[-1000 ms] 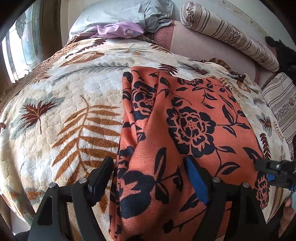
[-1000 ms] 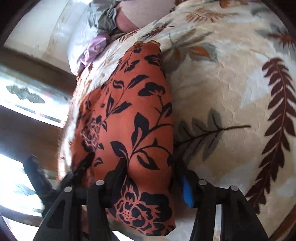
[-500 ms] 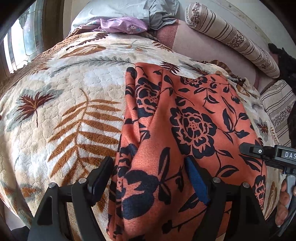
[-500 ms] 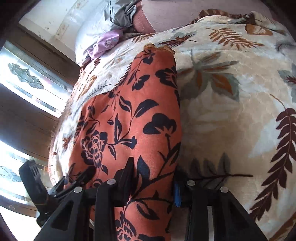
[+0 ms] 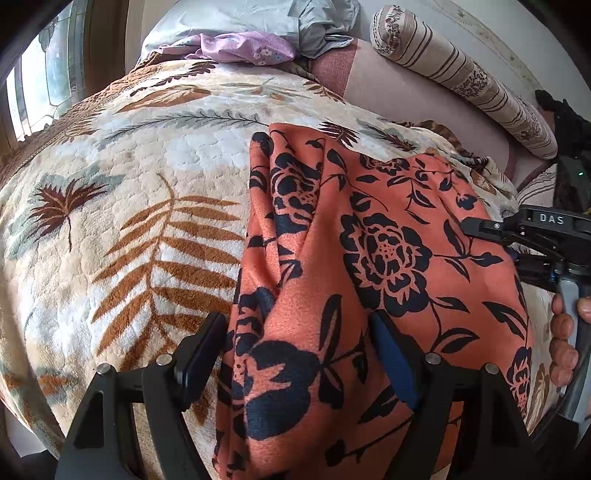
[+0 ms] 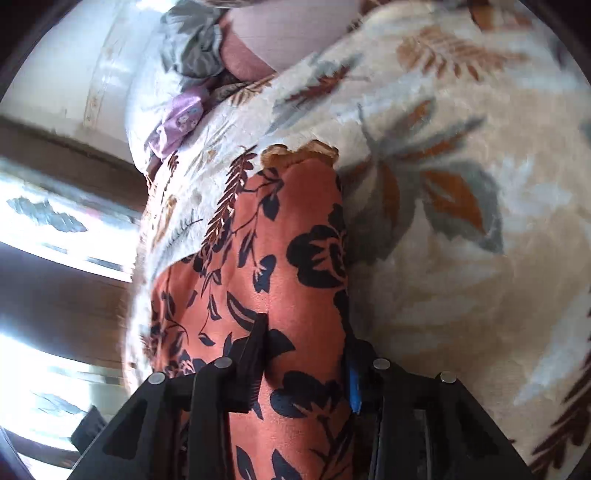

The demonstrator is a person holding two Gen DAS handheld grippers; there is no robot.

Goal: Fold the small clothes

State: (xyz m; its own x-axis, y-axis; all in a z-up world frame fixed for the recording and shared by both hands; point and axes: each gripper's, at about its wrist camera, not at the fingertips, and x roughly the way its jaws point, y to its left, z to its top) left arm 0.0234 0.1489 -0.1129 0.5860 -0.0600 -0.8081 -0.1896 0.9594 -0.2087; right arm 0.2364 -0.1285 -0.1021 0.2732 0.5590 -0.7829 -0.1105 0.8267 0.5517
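An orange garment with a black flower print (image 5: 369, 258) lies on a bed blanket with a leaf pattern (image 5: 129, 221). My left gripper (image 5: 299, 343) is wide open, its jaws on either side of a raised fold at the garment's near left edge. My right gripper (image 6: 306, 354) has its jaws closed in on a bunched fold of the same garment (image 6: 295, 266) and grips its right edge. The right gripper also shows at the right edge of the left wrist view (image 5: 476, 227), with the hand that holds it.
A purple garment (image 5: 243, 48) and a grey pillow (image 5: 258, 18) lie at the head of the bed. A striped bolster (image 5: 461, 77) lies at the back right. A window (image 5: 40, 81) is on the left.
My right gripper has closed in on the garment's right edge and lifted it, and the view has tilted. The left gripper has stayed open over the left edge.
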